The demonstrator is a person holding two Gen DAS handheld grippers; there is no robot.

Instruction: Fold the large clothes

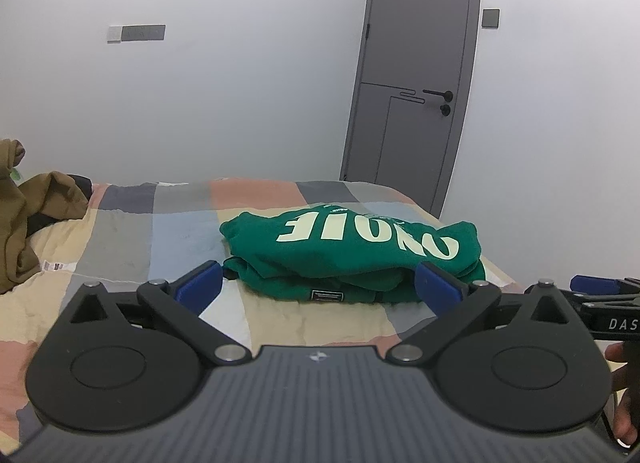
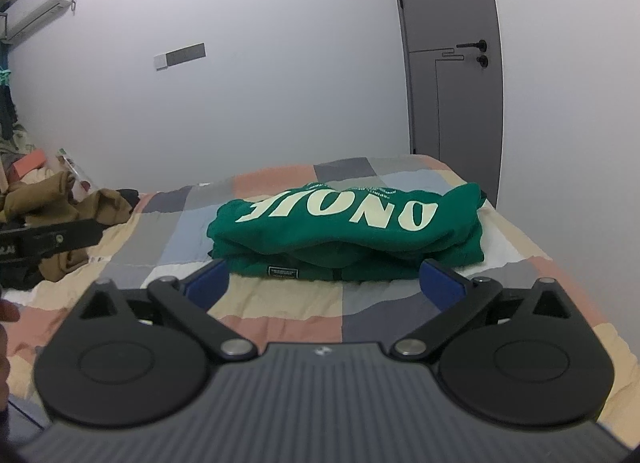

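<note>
Your left gripper [image 1: 318,287] fills the bottom of its own view with its blue fingers [image 1: 200,285] spread wide apart and nothing between them. It hangs low over the patchwork bedspread [image 1: 120,231], just short of the green sweatshirt [image 1: 356,255]. That sweatshirt lies folded into a thick stack at the centre of the frame, pale yellow lettering on its top layer reading upside down and a small dark label on its near edge. Your right gripper [image 2: 324,279] sits the same way in its own view: fingers [image 2: 440,283] held wide, gripping nothing, with the folded sweatshirt [image 2: 348,231] resting on the bedspread [image 2: 280,303] just beyond the tips. At the right edge of the left view you can see part of the right gripper [image 1: 596,291] with a bit of your hand [image 1: 622,355] under it; whether it touches anything there is hard to tell. At the left edge of the right view, a black piece of the left gripper [image 2: 52,241] crosses in front of a crumpled brown garment [image 2: 60,203]. In the left view that brown garment [image 1: 24,215] is heaped at the left edge, well apart from the sweatshirt. A grey door [image 1: 416,75] stands in the upper right, and a wall unit [image 2: 36,3] hangs in the upper left of the right view
</note>
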